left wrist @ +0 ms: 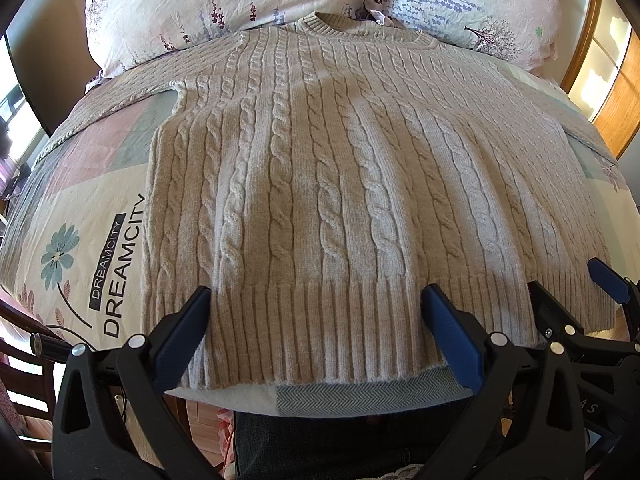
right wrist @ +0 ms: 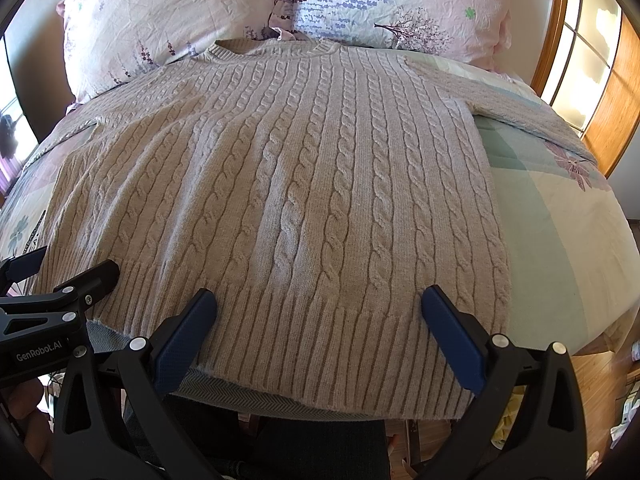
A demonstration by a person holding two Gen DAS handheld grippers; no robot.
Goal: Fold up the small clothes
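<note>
A beige cable-knit sweater [left wrist: 340, 168] lies flat on the bed, collar far, ribbed hem near; it also shows in the right wrist view [right wrist: 288, 184]. Both sleeves spread out sideways. My left gripper [left wrist: 316, 300] is open, its blue-padded fingers [left wrist: 448, 328] wide apart over the left half of the hem, holding nothing. My right gripper [right wrist: 320, 304] is open over the right half of the hem, empty. The right gripper also shows in the left wrist view [left wrist: 572, 284] at the right, and the left gripper shows in the right wrist view [right wrist: 64, 268] at the left.
The bed has a patchwork quilt [left wrist: 88, 216] printed DREAMCITY. Two floral pillows [left wrist: 216, 4] [right wrist: 400, 4] lie behind the collar. A wooden window frame [right wrist: 576, 64] stands at the right. The bed's near edge [right wrist: 280, 400] is just under the hem.
</note>
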